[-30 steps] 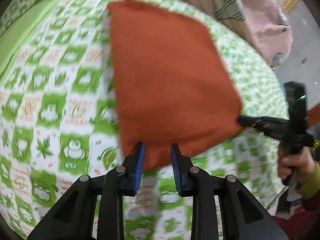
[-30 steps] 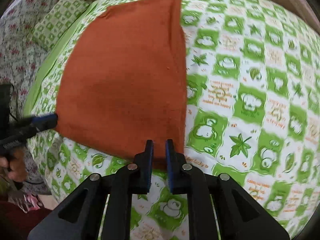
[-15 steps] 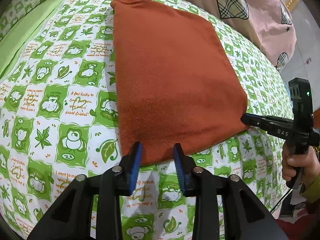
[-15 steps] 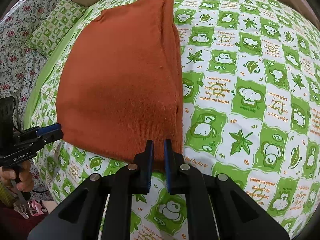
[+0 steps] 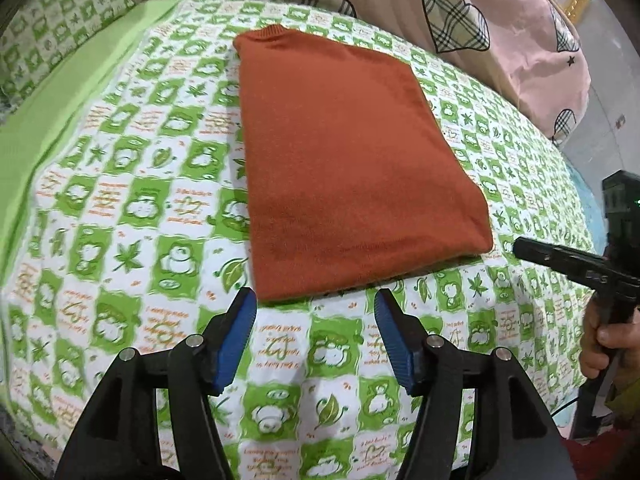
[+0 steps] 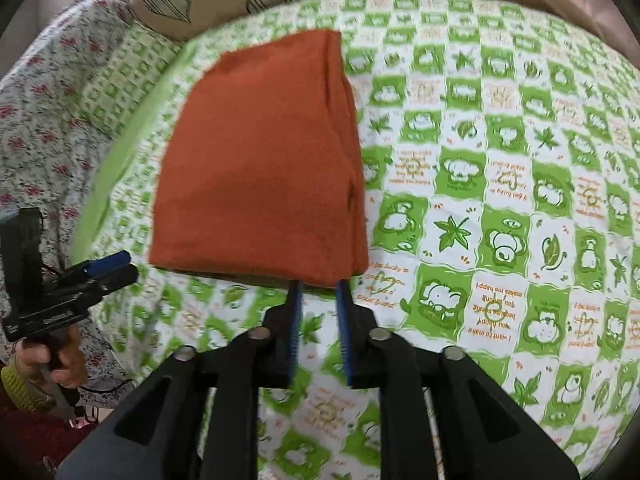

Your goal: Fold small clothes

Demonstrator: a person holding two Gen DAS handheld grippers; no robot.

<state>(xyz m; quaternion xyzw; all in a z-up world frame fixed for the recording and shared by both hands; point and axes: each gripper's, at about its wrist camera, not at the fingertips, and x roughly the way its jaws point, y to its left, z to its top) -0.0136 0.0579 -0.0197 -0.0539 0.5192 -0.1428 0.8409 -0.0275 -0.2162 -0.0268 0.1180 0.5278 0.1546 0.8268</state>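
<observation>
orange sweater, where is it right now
The folded orange sweater lies flat on the green-and-white bedsheet, just beyond the opening jaws of both grippers, which hold nothing. In the left wrist view a pink heart-print pillow sits behind it.

Orange lettering sits in the white squares of the green-checked bedsheet (image 6: 500,240). In the right wrist view, one near-right square, printed upside down, reads "I want to make you happy because smile makes me happy". Other squares carry similar orange script, too blurred to read. White lettering on the black left gripper (image 6: 108,270) is illegible.
</observation>
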